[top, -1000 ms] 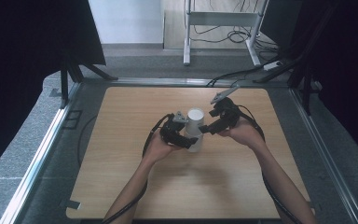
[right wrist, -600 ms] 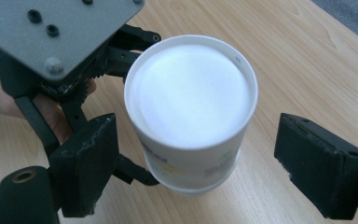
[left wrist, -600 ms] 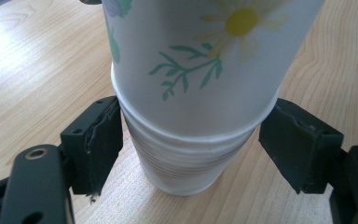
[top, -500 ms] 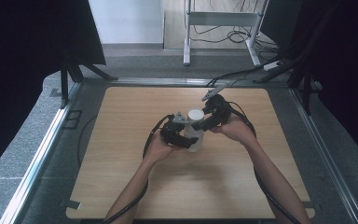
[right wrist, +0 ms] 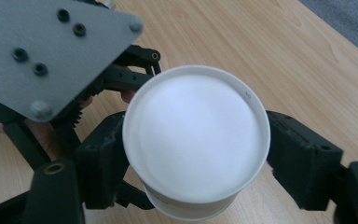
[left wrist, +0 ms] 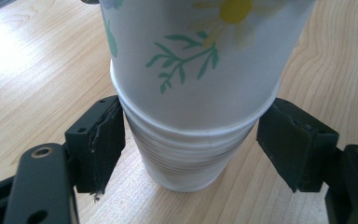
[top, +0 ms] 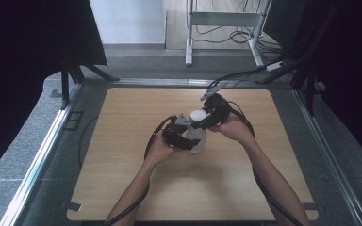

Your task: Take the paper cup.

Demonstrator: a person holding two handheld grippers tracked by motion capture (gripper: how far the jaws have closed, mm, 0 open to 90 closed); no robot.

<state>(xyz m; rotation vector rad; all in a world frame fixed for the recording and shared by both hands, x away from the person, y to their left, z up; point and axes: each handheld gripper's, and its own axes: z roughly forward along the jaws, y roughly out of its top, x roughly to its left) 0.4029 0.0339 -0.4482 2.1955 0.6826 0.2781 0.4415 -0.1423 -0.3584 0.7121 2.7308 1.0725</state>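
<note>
A stack of white paper cups [top: 197, 145] [left wrist: 186, 158] stands upright near the middle of the wooden table [top: 122, 188]. My left gripper [top: 187, 140] [left wrist: 190, 148] is shut on the stack just under its rims, one pad on each side. A cup with a green-leaf and yellow-flower print [left wrist: 196, 60] [top: 198, 117] sits part-way out of the stack's top. Its white inside [right wrist: 196, 140] faces the right gripper view. My right gripper [top: 201, 124] [right wrist: 196, 163] grips this top cup below its rim. The left gripper's grey plate [right wrist: 51, 51] lies close beside it.
Bare wood surrounds the cups on all sides. A metal rail [top: 42, 155] frames the table, with grey floor [top: 19, 141] beyond. Cables [top: 245, 75] trail from the grippers off the far edge. A white frame leg [top: 188, 37] stands behind the table.
My right gripper has moved left from beside the cups and now holds the top cup. My left gripper and the stack have stayed in place.
</note>
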